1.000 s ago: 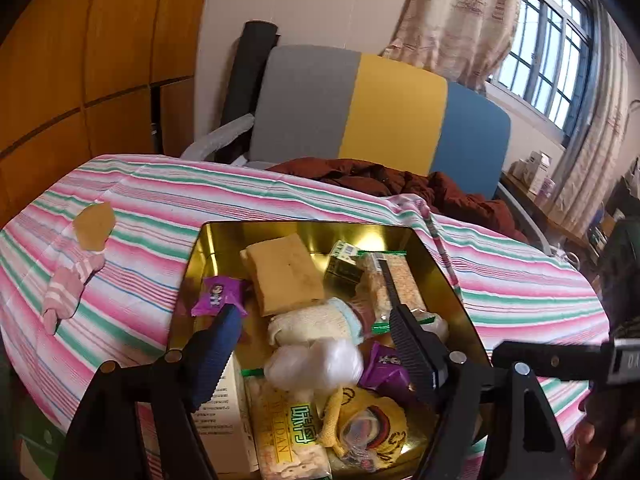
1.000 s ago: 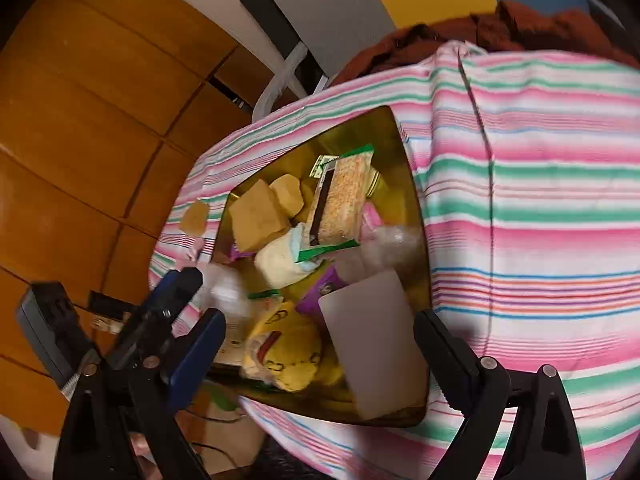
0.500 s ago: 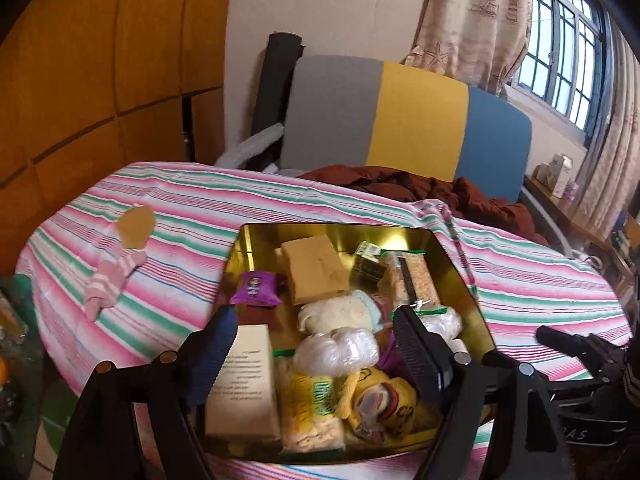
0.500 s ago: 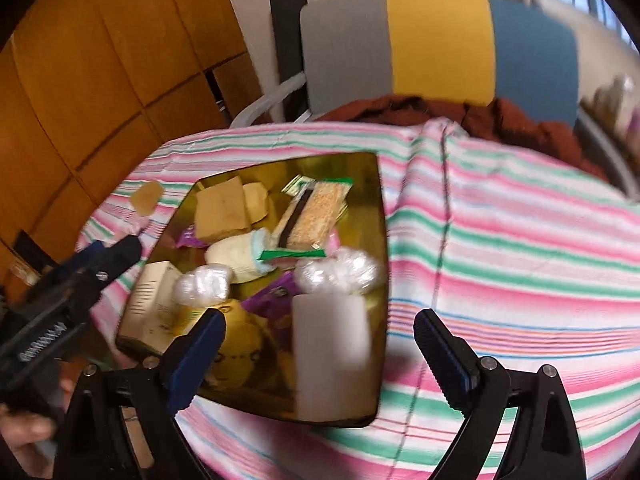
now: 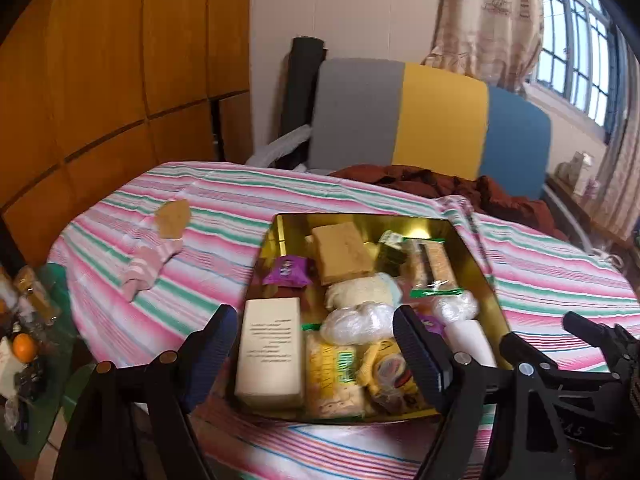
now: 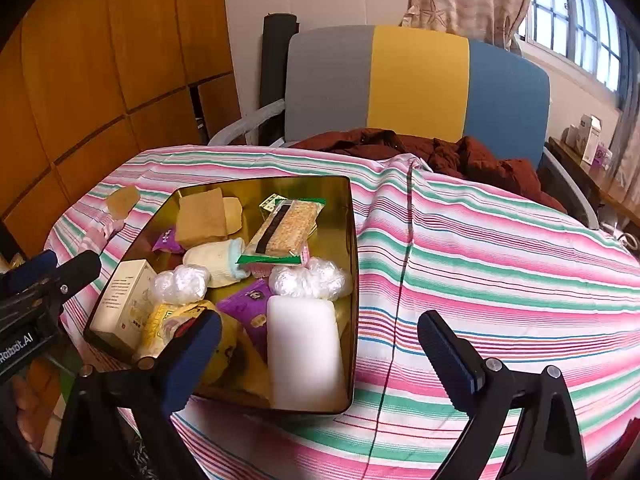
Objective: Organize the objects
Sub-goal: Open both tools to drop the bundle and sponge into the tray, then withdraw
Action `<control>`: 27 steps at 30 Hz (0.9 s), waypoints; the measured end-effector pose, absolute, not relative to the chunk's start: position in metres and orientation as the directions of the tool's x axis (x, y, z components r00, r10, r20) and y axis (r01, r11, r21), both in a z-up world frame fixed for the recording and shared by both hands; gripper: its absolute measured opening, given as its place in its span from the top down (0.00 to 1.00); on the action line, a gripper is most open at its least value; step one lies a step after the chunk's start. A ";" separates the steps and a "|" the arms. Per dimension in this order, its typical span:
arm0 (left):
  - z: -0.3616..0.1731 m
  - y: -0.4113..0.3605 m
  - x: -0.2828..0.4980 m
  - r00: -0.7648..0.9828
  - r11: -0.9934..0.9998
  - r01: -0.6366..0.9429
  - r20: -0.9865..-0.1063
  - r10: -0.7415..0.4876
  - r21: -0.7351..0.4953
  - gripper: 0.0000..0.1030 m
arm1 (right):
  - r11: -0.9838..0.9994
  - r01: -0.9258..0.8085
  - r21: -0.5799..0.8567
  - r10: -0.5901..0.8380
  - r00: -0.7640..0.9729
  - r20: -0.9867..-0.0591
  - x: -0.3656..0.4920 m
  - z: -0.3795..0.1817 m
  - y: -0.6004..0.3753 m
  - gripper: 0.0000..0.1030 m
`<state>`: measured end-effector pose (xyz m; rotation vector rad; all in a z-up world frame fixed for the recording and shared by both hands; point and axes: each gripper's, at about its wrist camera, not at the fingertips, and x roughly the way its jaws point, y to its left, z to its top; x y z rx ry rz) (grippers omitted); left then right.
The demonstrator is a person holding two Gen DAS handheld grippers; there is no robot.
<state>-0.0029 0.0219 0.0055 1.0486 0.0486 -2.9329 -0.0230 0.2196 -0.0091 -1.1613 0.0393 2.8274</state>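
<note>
Both tools are held level, side by side: the left tool point(image 5: 316, 344) gapes empty, and the right tool point(image 6: 320, 344) likewise.

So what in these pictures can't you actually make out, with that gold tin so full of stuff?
- Print on the cream box: too small and blurred in both views.
- Yellow packet: partly behind the left hand-held gripper finger in the left view, behind the right hand-held gripper finger in the right view.
- Gold tin floor: mostly buried under its contents.
- Clutter with an orange: cut off at the left view's edge.
</note>
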 end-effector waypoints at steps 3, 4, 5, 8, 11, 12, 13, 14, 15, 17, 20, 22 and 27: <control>0.005 0.023 0.001 -0.772 -0.997 0.079 -0.632 -0.070 0.014 0.21 | -0.996 -0.086 -0.003 0.064 -0.709 -0.702 -0.019 -0.010 0.218 0.03; 0.005 0.022 0.003 -0.774 -0.998 0.070 -0.631 -0.057 0.004 0.21 | -0.996 -0.086 -0.004 0.064 -0.709 -0.703 -0.019 -0.011 0.218 0.03; 0.005 0.021 0.004 -0.777 -0.998 0.068 -0.628 -0.046 -0.011 0.21 | -0.996 -0.086 -0.005 0.064 -0.707 -0.704 -0.018 -0.011 0.218 0.03; 0.007 0.016 0.009 -0.792 -0.996 0.080 -0.609 -0.041 -0.036 0.21 | -0.997 -0.079 -0.004 0.059 -0.709 -0.703 -0.015 -0.012 0.216 0.03; 0.010 0.013 0.012 -0.807 -0.995 0.099 -0.586 -0.065 -0.025 0.22 | -0.997 -0.077 -0.004 0.058 -0.708 -0.704 -0.014 -0.013 0.215 0.02; 0.010 0.012 0.012 -0.810 -0.995 0.099 -0.583 -0.062 -0.032 0.22 | -0.997 -0.075 -0.003 0.055 -0.706 -0.706 -0.014 -0.014 0.214 0.02; 0.011 0.012 0.013 -0.811 -0.994 0.102 -0.582 -0.062 -0.037 0.22 | -0.997 -0.073 -0.002 0.053 -0.705 -0.707 -0.013 -0.015 0.213 0.02; 0.012 0.011 0.013 -0.811 -0.994 0.104 -0.581 -0.060 -0.042 0.22 | -0.998 -0.068 -0.003 0.051 -0.704 -0.708 -0.013 -0.015 0.212 0.02; 0.012 0.010 0.012 -0.812 -0.994 0.103 -0.581 -0.058 -0.045 0.23 | -0.998 -0.066 -0.004 0.050 -0.704 -0.708 -0.013 -0.016 0.211 0.02; 0.012 0.009 0.011 -0.809 -0.994 0.101 -0.586 -0.051 -0.052 0.23 | -0.998 -0.063 -0.006 0.048 -0.705 -0.707 -0.012 -0.016 0.210 0.02; 0.010 0.008 0.010 -0.802 -0.993 0.097 -0.597 -0.036 -0.072 0.24 | -0.998 -0.058 -0.009 0.048 -0.709 -0.704 -0.011 -0.015 0.208 0.02; 0.009 0.008 0.009 -0.800 -0.993 0.096 -0.600 -0.035 -0.071 0.26 | -0.998 -0.059 -0.010 0.049 -0.710 -0.703 -0.011 -0.015 0.208 0.02; 0.010 0.010 0.012 -0.826 -0.995 0.099 -0.560 -0.065 -0.031 0.34 | -0.998 -0.063 -0.009 0.051 -0.709 -0.703 -0.013 -0.015 0.208 0.01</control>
